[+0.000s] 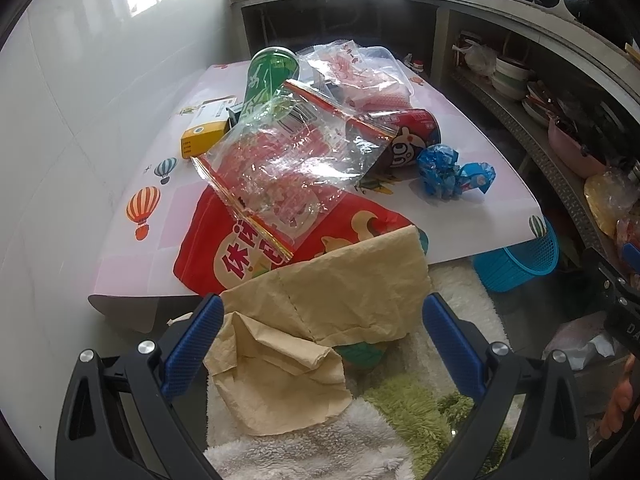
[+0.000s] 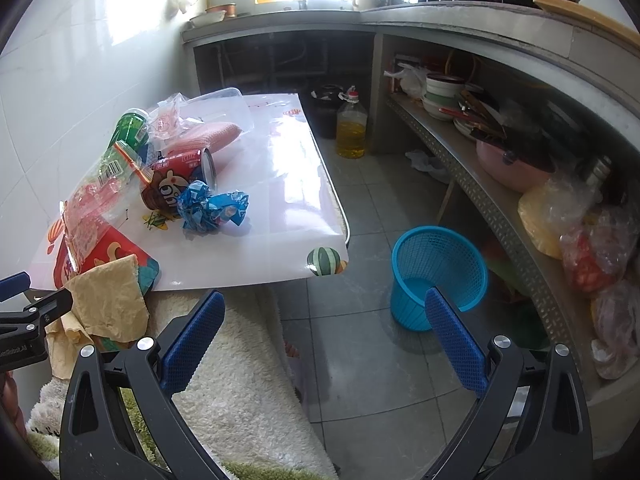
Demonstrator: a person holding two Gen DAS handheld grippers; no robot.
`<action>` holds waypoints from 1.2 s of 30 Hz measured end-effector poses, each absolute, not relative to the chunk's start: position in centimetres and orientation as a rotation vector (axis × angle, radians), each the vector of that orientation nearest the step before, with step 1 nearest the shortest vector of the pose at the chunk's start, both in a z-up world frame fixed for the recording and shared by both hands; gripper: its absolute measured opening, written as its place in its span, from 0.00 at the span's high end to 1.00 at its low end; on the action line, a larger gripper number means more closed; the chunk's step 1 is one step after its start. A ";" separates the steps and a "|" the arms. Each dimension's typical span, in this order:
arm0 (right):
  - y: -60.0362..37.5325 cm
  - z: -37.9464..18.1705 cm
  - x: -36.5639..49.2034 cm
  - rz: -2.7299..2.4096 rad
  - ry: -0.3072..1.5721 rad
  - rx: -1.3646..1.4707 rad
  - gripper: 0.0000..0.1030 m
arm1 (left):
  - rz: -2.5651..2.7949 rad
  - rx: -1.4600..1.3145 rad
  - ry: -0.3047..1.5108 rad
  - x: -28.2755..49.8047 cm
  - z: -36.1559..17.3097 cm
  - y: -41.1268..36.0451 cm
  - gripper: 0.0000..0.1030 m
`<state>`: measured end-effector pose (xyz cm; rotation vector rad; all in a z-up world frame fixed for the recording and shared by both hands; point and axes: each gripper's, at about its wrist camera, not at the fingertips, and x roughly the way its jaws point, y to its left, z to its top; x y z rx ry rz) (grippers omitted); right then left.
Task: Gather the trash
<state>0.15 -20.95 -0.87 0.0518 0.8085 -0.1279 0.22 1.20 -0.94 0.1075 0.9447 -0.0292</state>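
Progress: looks like nothing collected yet. Blue basket (image 2: 438, 276) on the floor, just ahead of the right tongs (image 2: 326, 336), appears empty as far as its inside shows.

Trash all on the desk (image 2: 280, 184):
- tan paper (image 1: 320, 320), creased, draped off the near edge, lying between the fingers of the left tongs (image 1: 322, 340)
- red snack bag (image 1: 248, 248) under it
- clear zip bag (image 1: 280, 164), green can (image 1: 268, 80), red can (image 1: 408, 136) on its side, crumpled blue wrapper (image 1: 452, 174) further ahead, heaped

Left tongs: wide open, straddling the paper, not gripping. Right tongs: wide open, empty.
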 end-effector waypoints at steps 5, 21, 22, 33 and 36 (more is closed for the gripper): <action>-20.9 -0.9 0.2 -0.129 0.809 0.052 0.07 | -0.026 0.108 0.947 0.3 -1.0 1.2 0.05; -20.9 -0.8 0.2 -0.129 0.812 0.055 0.07 | -0.019 0.104 0.956 0.5 -1.2 1.4 0.05; -20.9 -0.8 0.2 -0.129 0.812 0.055 0.07 | -0.017 0.105 0.955 0.5 -1.2 1.4 0.05; -20.9 -0.9 0.1 -0.127 0.815 0.058 0.07 | -0.004 0.105 0.963 0.8 -1.2 1.6 0.05; -20.9 -0.9 0.1 -0.128 0.815 0.056 0.07 | -0.003 0.105 0.963 0.8 -1.2 1.6 0.05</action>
